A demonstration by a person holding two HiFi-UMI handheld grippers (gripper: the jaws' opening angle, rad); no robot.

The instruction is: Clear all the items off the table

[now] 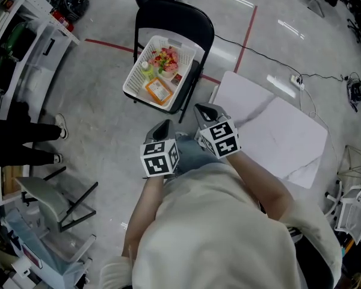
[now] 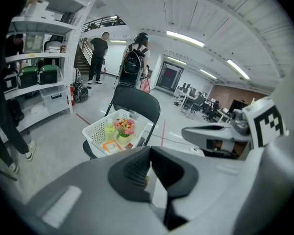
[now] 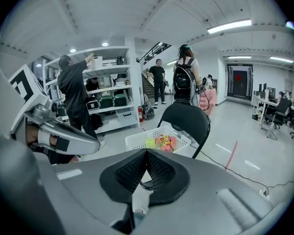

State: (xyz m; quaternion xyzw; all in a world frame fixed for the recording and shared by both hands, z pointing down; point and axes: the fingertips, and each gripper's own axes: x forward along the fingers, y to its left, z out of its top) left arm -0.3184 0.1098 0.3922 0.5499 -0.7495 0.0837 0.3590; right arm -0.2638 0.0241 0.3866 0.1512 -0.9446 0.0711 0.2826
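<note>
The left gripper [image 1: 163, 125] and the right gripper [image 1: 206, 109] are both fully closed and empty, held side by side in the air. Ahead, a white basket [image 1: 132, 82] with flowers [image 1: 165, 59] and other small items sits on a black chair [image 1: 175, 15], beside the white table [image 1: 289, 137].

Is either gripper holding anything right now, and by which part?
Nothing is held: the left gripper and the right gripper are both shut and empty.
</note>
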